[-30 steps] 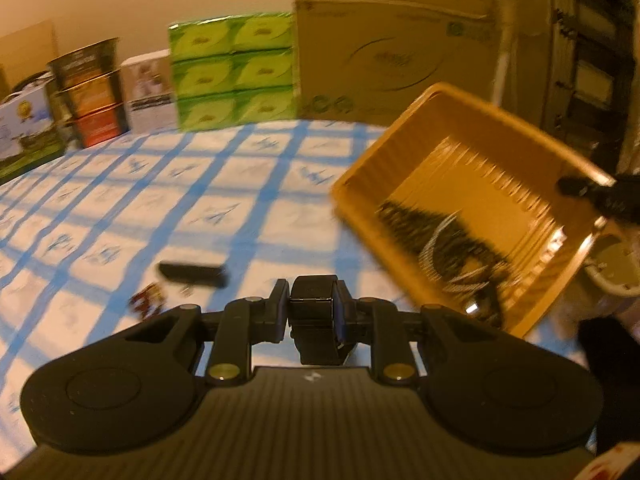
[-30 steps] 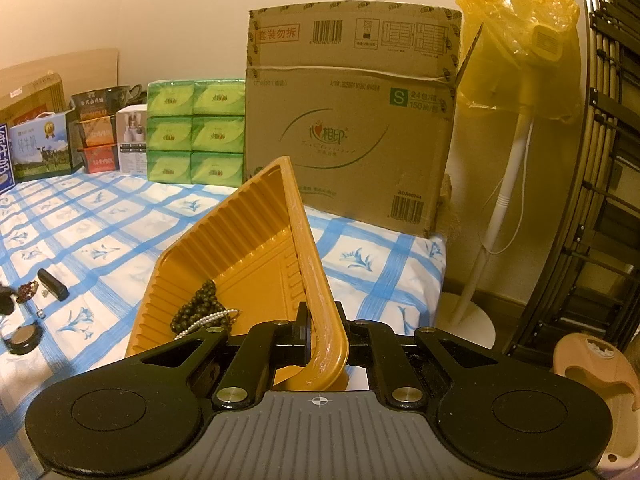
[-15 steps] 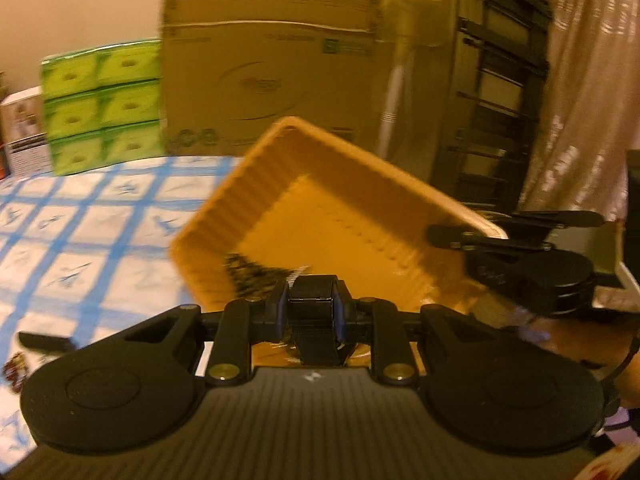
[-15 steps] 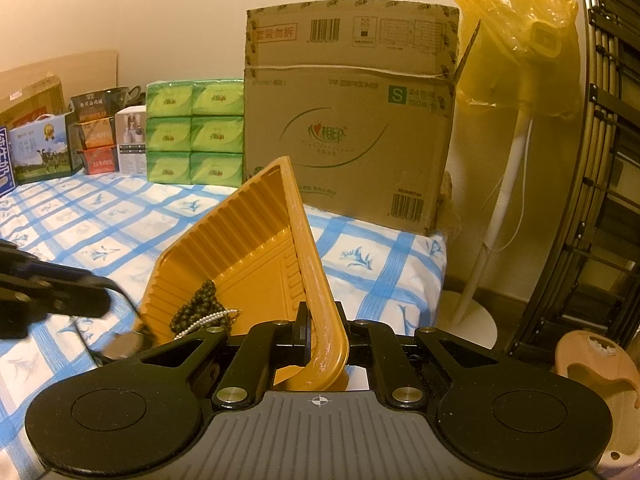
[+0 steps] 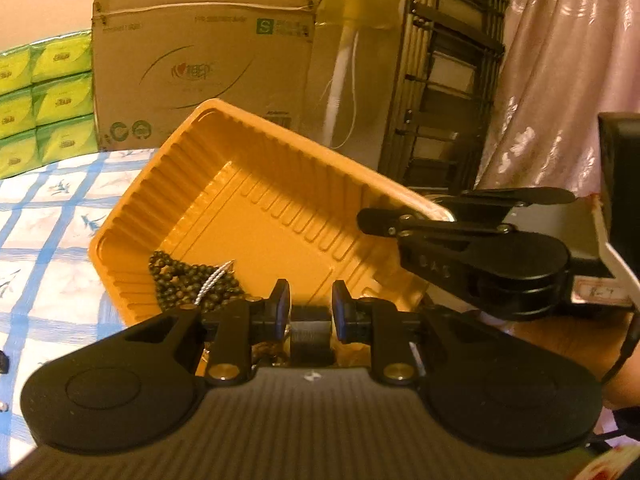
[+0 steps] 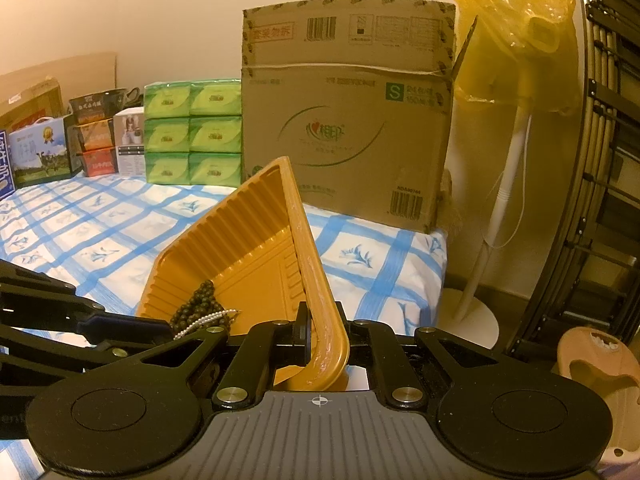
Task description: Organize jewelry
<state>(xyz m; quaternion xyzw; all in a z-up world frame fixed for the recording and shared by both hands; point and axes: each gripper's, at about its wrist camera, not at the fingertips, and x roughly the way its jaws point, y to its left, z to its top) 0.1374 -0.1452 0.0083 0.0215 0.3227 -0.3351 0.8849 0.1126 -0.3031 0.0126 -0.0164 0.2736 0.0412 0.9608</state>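
A shallow orange plastic tray [image 5: 256, 216], rectangular with rounded corners and ribbed walls, is held tilted above the blue-and-white checked cloth of the surface [image 5: 44, 216]. Its glossy rim is clamped between the fingers of the right gripper [image 6: 322, 340], which are closed on one corner of the tray. In the lowest corner of the tray a heap of dark, round beads [image 5: 188, 284] is gathered, and a thin string of small pale beads [image 5: 214, 280] is laid across it.

The left gripper [image 5: 307, 312] is seen with its fingers parted, a clear gap between the flat black pads, positioned at the near edge of the tray beside the bead heap. Something brownish is glimpsed below the left fingers, but it cannot be made out.

From the left wrist view the whole ribbed floor of the tray is shown, together with the right gripper from the side and a pale pink curtain [image 5: 560, 80]. From the right wrist view the tray is seen almost edge-on, and a wider background is given: a large corrugated cardboard box [image 6: 348, 120], stacked green tissue packs [image 6: 192, 132], and a white fan stand under a yellow plastic bag [image 6: 516, 44].
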